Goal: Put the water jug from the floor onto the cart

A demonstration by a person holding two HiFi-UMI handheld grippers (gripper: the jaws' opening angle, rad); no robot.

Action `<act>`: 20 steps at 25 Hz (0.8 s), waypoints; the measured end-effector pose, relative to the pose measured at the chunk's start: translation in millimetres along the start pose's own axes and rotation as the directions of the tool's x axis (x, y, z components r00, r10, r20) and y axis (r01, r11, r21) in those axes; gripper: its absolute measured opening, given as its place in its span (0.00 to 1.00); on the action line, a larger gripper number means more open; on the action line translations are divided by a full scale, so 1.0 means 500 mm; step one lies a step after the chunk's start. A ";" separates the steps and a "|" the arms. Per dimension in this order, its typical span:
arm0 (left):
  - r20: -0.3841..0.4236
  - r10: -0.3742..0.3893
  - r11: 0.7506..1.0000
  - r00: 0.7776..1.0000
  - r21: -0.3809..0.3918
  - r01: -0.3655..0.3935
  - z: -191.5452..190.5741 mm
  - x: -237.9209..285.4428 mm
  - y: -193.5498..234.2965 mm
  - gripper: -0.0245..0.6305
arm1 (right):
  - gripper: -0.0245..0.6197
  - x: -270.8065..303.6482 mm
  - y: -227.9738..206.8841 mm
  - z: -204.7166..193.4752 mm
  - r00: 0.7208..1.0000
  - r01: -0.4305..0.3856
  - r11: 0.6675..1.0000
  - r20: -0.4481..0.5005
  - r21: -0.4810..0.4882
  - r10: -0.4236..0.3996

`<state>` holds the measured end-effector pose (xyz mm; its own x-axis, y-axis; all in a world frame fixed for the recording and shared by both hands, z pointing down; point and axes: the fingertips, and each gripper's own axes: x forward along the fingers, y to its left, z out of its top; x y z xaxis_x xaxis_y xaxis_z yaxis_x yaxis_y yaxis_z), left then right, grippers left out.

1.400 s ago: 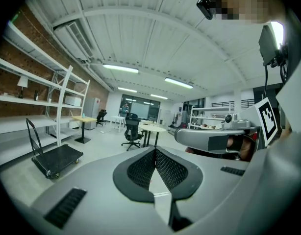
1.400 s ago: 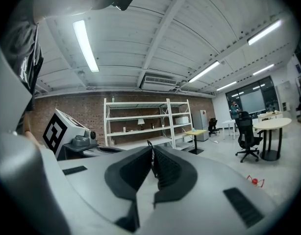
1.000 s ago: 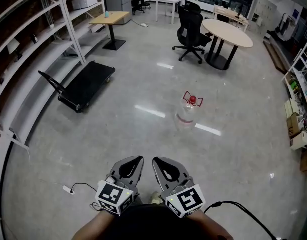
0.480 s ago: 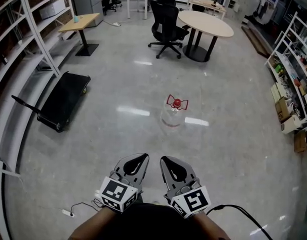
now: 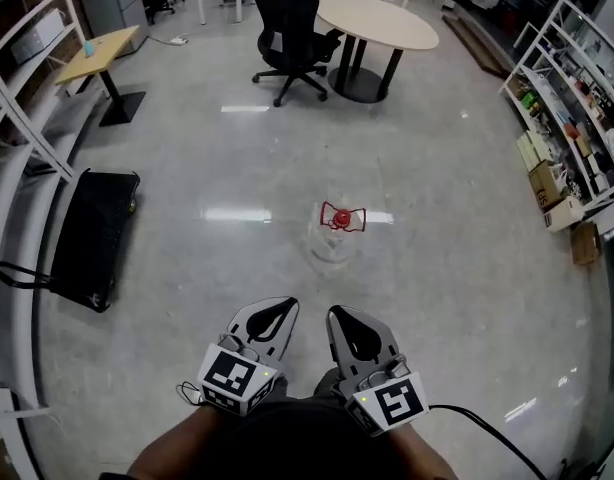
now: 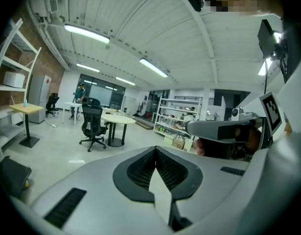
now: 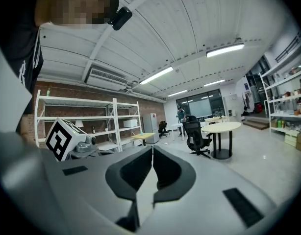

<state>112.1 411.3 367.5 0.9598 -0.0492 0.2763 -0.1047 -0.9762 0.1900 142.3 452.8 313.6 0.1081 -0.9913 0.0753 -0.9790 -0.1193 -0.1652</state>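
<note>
Grey glossy floor (image 5: 457,268), water jug (image 5: 337,232) mid-room, cart (image 5: 92,230) left; left gripper (image 5: 275,310) & right gripper (image 5: 343,314) jaws closed, empty.

Cart (image 5: 87,223) handle partly beyond left edge

At the bottom centre of the head view, two bare forearms (image 5: 177,453) reach forward side by side, each hand holding a grey gripper. The left gripper (image 5: 283,306) and the right gripper (image 5: 337,312) sit close together, tips angled slightly toward each other, with their marker cubes (image 5: 233,379) nearest the body. In each gripper view the jaws are pressed together with nothing between them.
</note>
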 end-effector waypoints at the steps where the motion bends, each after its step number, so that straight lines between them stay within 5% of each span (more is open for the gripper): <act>1: -0.005 -0.011 1.000 1.000 -0.005 0.011 0.009 0.015 0.019 0.04 | 0.04 0.021 -0.010 0.002 1.000 0.010 1.000 -0.009 0.005 -0.010; 8: -0.060 -0.023 0.999 0.998 -0.042 0.020 0.025 0.174 0.117 0.04 | 0.04 0.144 -0.148 -0.017 0.998 0.049 0.998 -0.036 0.045 -0.048; 16: -0.090 -0.021 0.999 0.996 -0.051 0.016 0.000 0.443 0.188 0.04 | 0.04 0.255 -0.392 -0.044 0.998 0.003 0.997 -0.055 0.081 0.002; 20: -0.180 -0.045 0.994 0.983 -0.106 0.026 -0.072 0.596 0.239 0.05 | 0.04 0.293 -0.515 -0.061 0.996 0.026 0.993 -0.092 0.112 -0.015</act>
<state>376.4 287.7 506.4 0.9012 0.0336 0.4321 -0.1063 -0.9493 0.2957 404.9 339.9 397.2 0.1065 -0.9800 0.1684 -0.9505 -0.1501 -0.2722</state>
